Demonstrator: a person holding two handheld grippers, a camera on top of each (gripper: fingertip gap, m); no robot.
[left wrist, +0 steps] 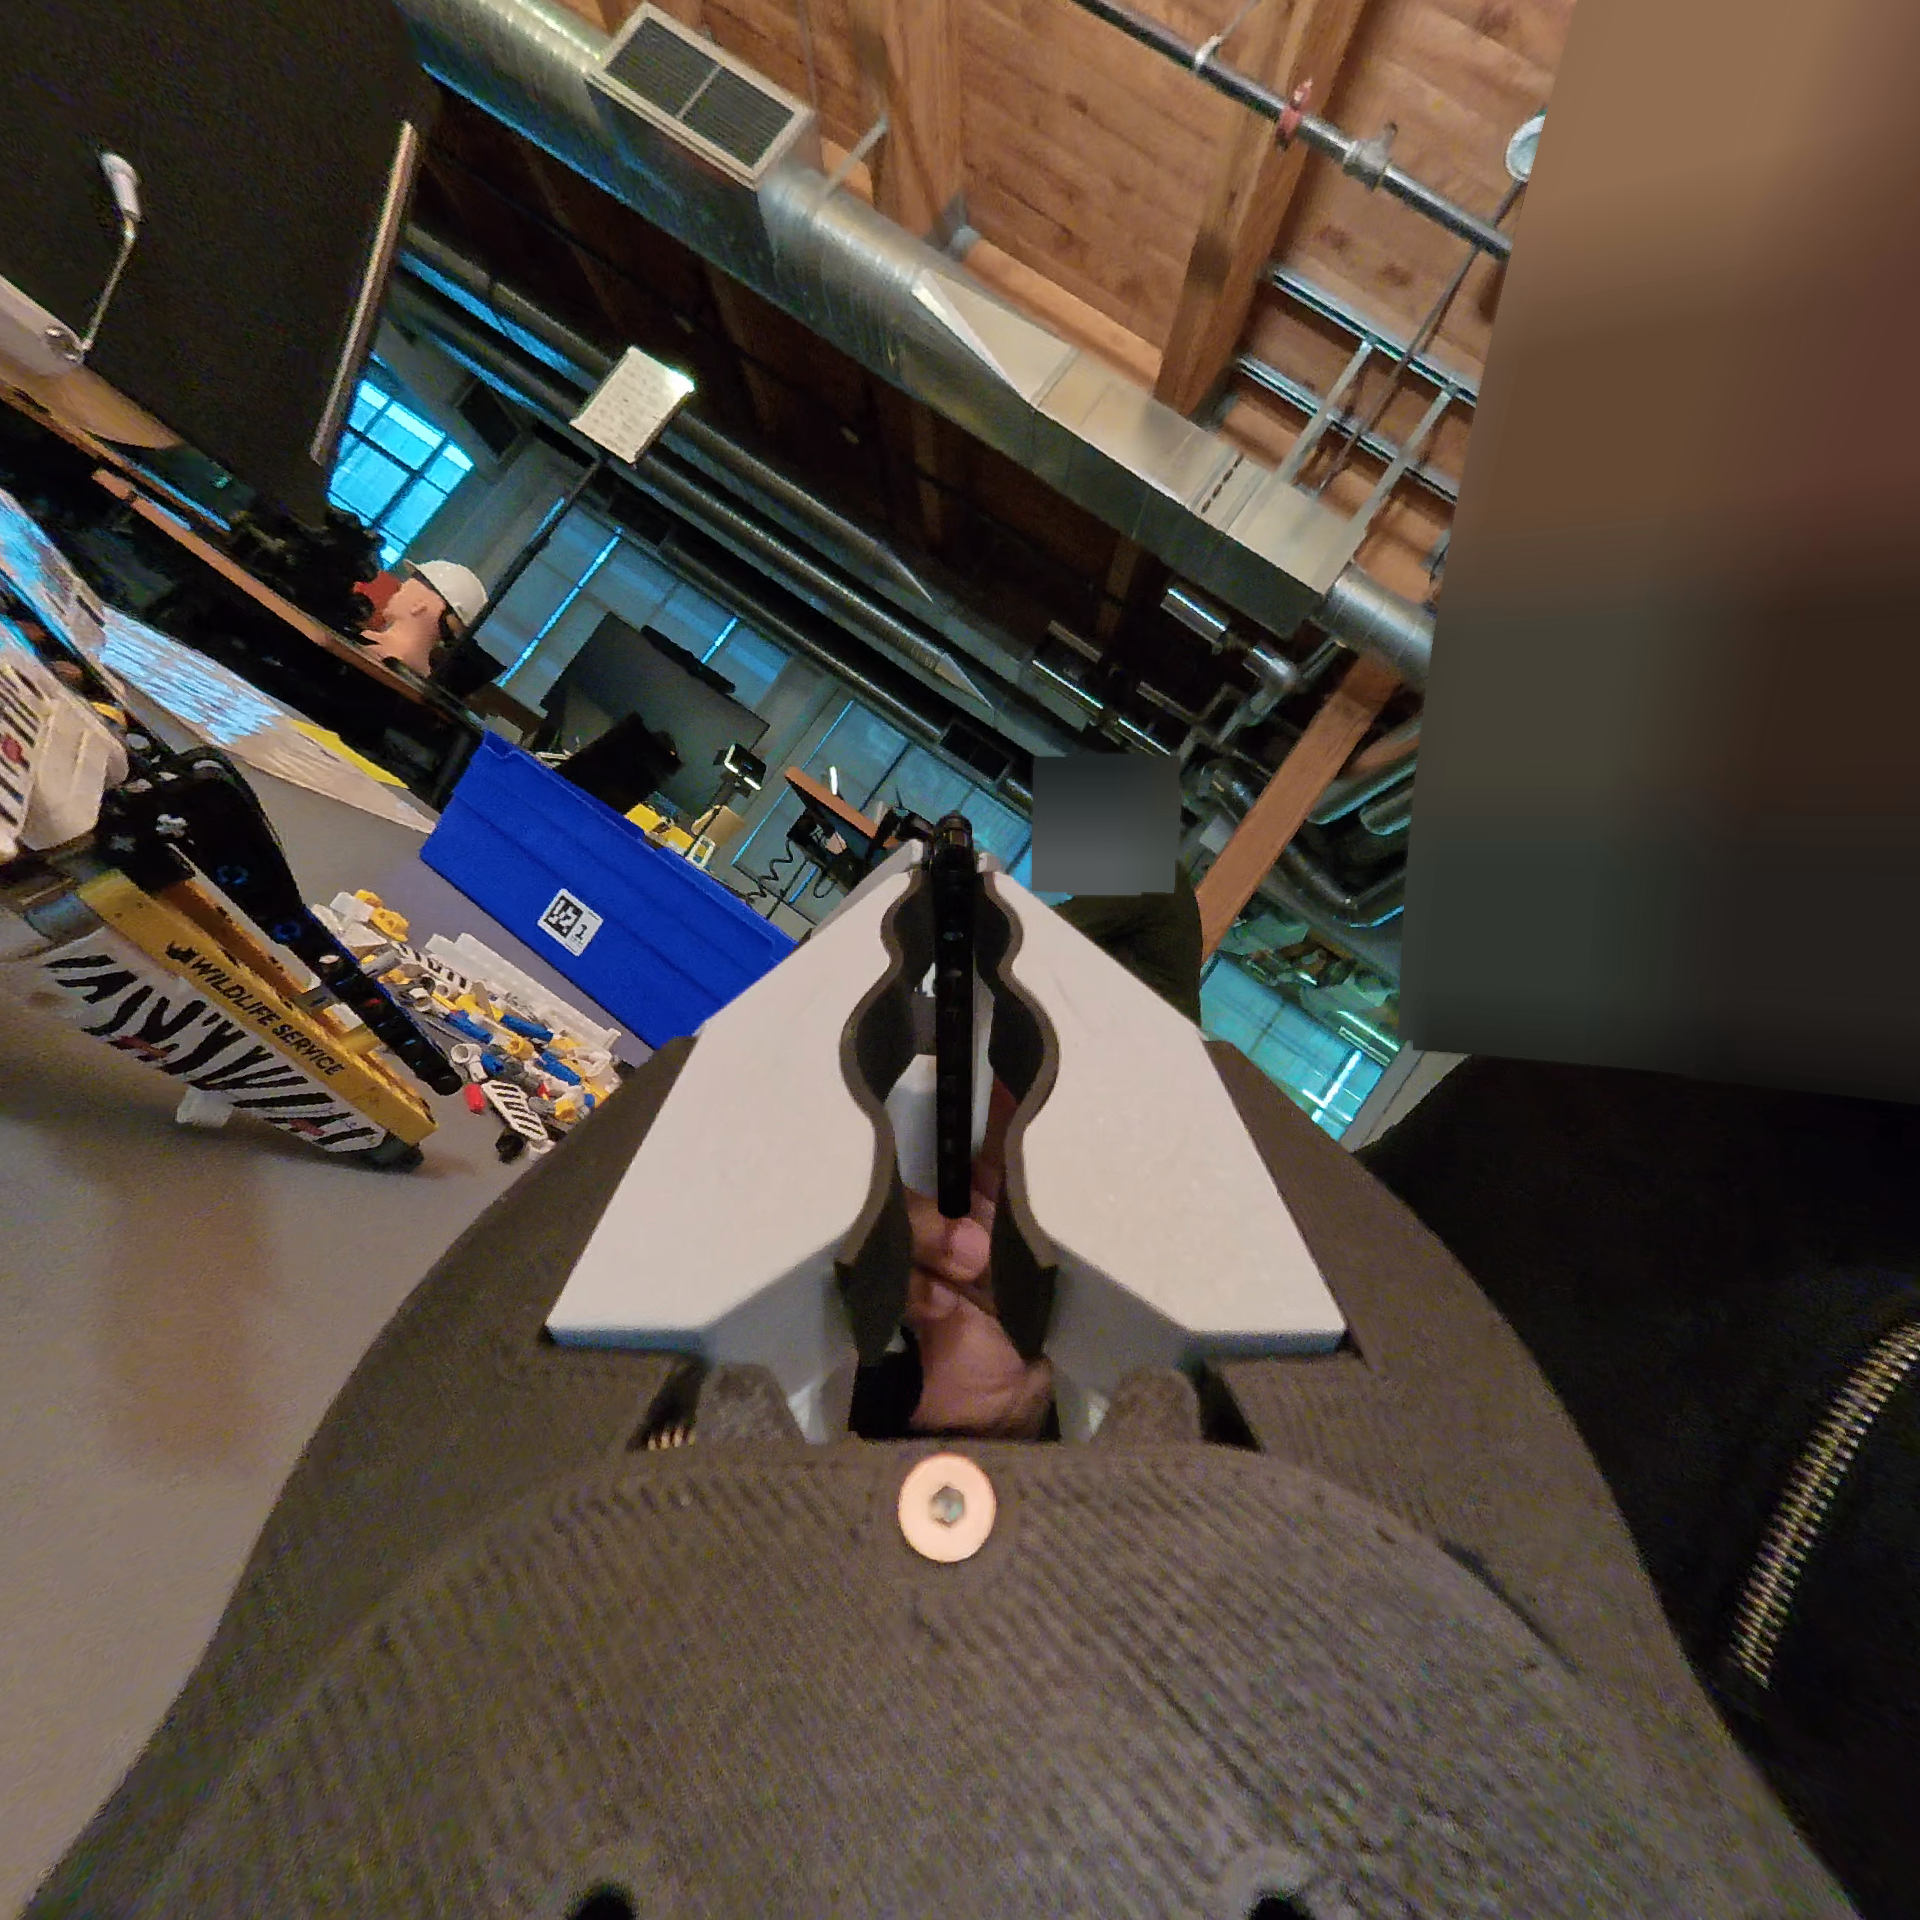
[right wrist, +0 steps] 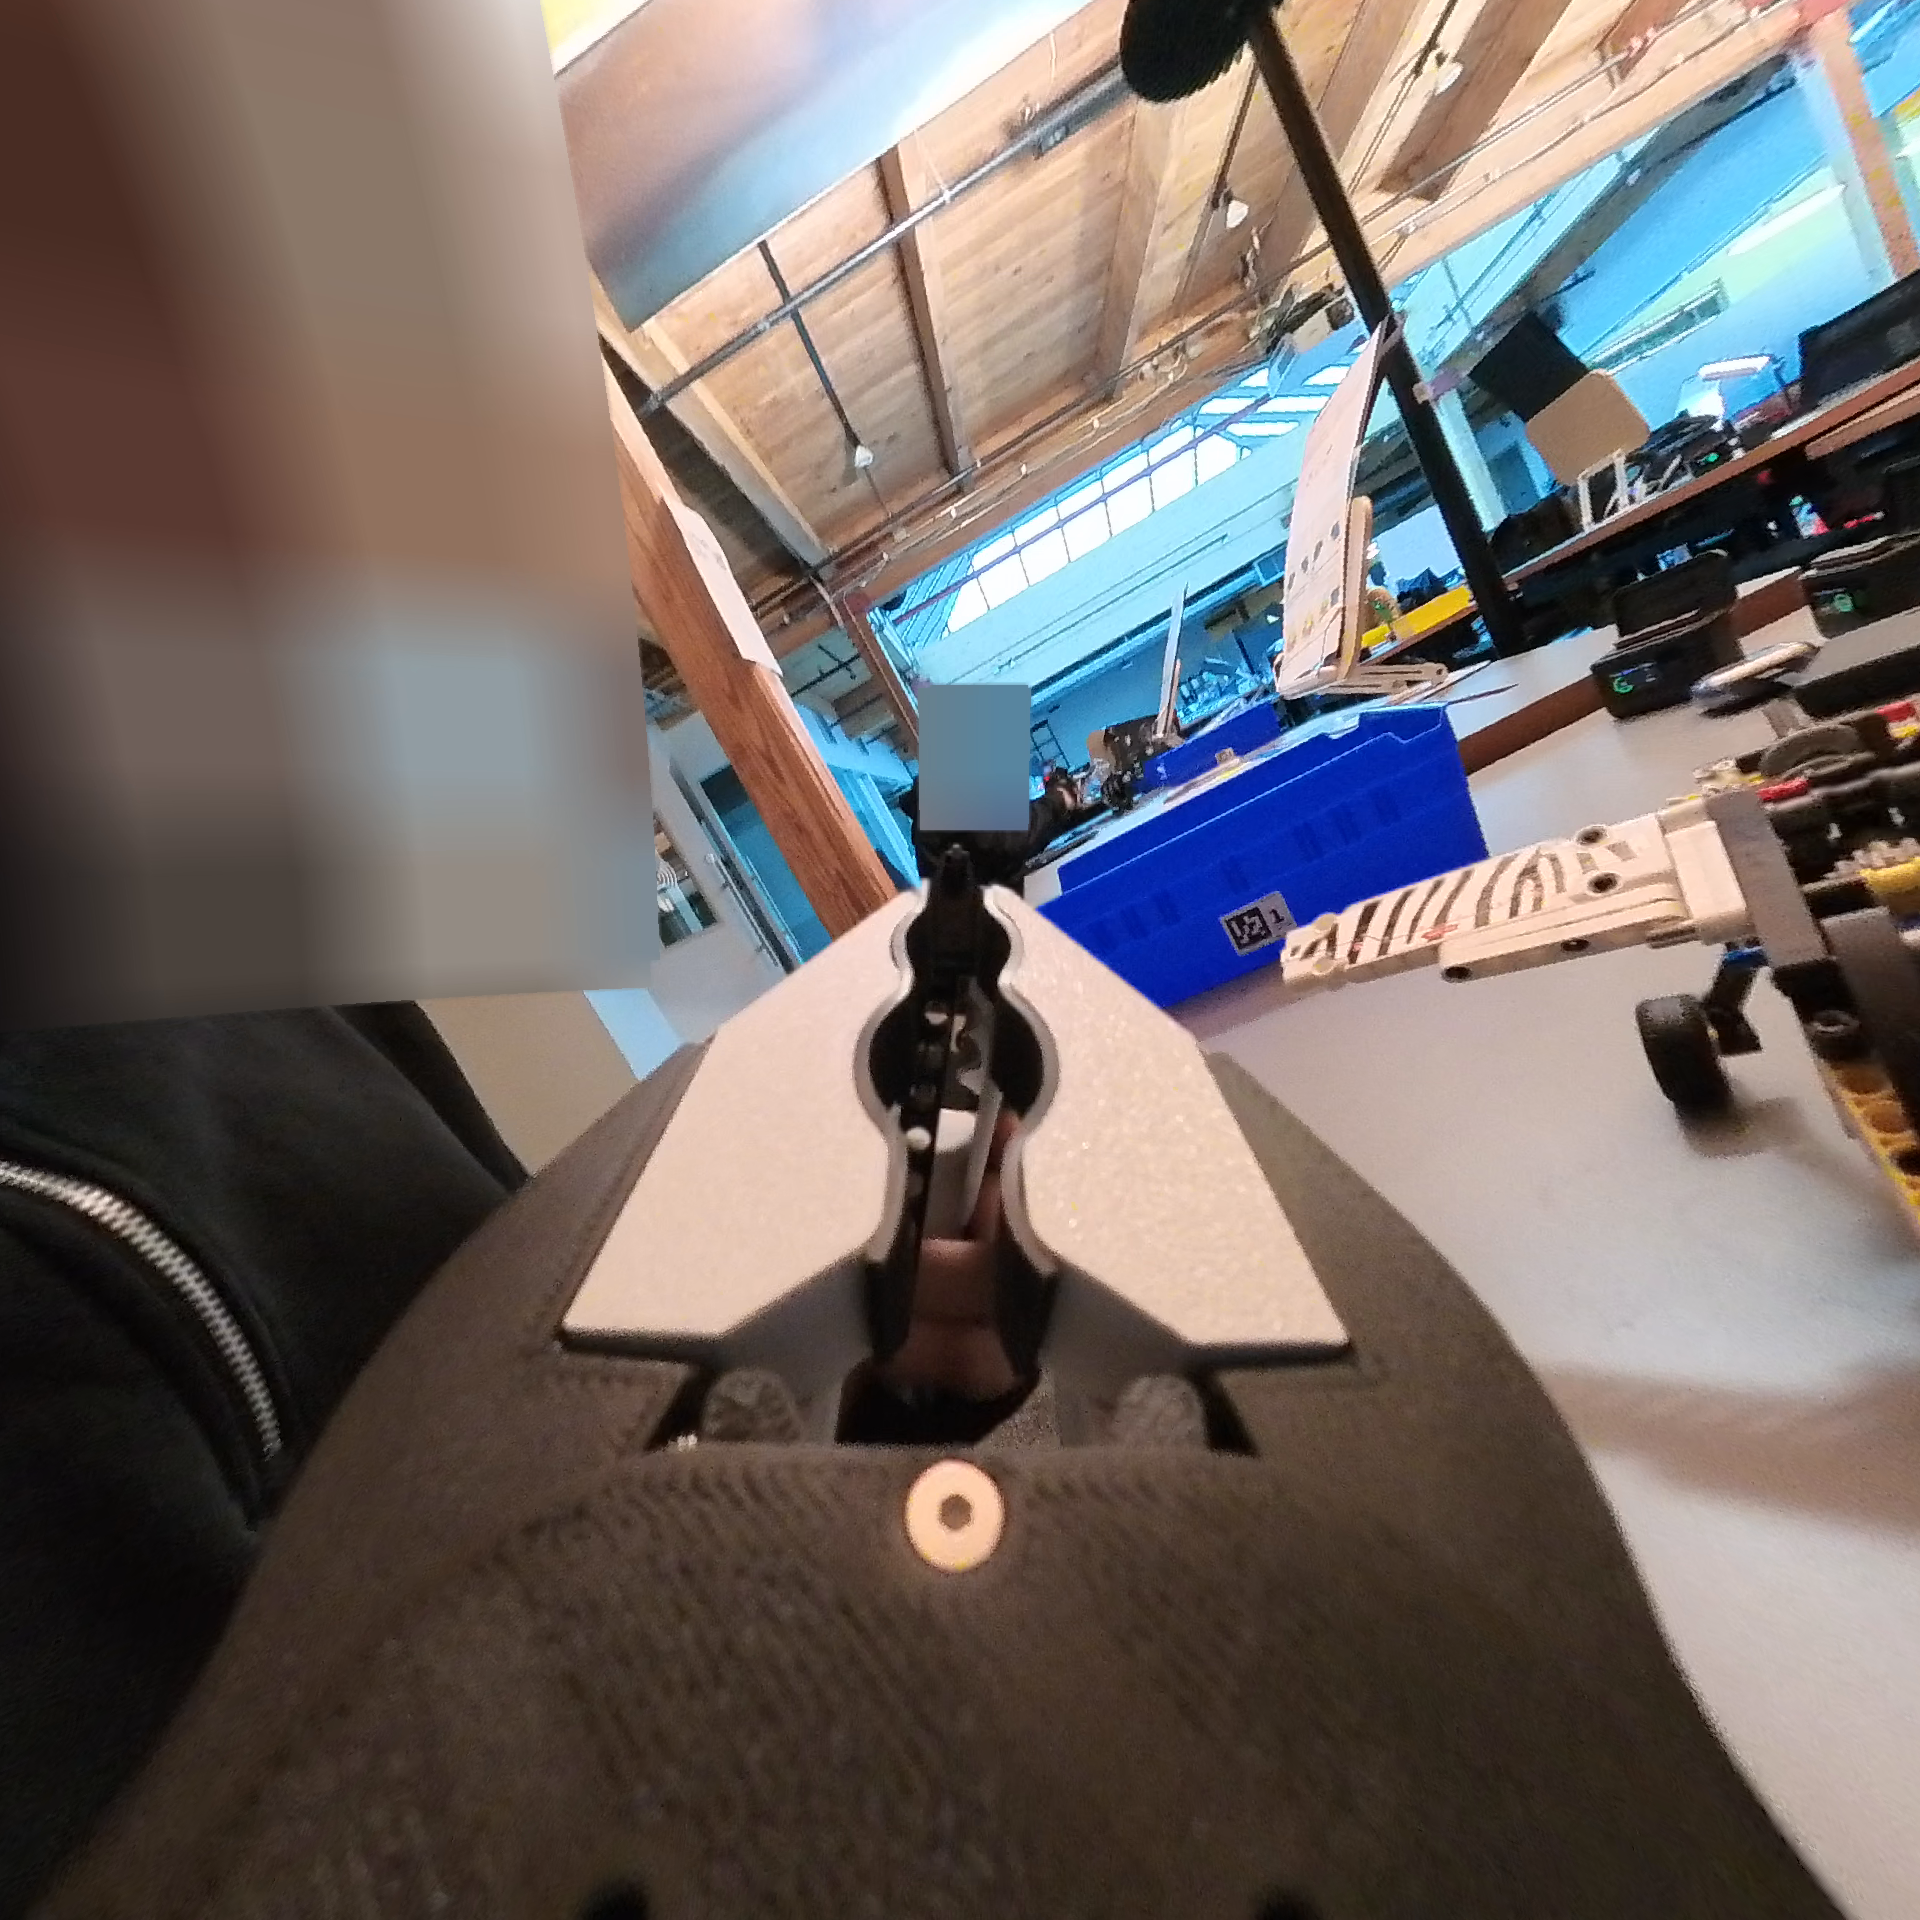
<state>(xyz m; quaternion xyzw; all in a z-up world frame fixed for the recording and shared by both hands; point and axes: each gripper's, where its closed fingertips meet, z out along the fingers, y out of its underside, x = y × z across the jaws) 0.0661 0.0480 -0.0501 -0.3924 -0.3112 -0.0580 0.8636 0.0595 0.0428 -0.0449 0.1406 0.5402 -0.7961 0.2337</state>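
**Both tongs clenched on thin black beams**

The left gripper (left wrist: 951,868) pinches a slim black perforated plastic beam (left wrist: 953,1039) upright. The right gripper (right wrist: 951,904) clamps a similar black pin-holed strip (right wrist: 928,1081). The grey tabletop (right wrist: 1455,1195) lies open before the blue plastic bin (right wrist: 1299,842).

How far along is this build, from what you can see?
Done: a zebra-striped model vehicle stands partly built on the grey table. In hand: the left gripper has its jaws closed on a thin black beam; the right gripper likewise grips a black piece. Left: a pile of loose bricks beside the blue bin remains unused.
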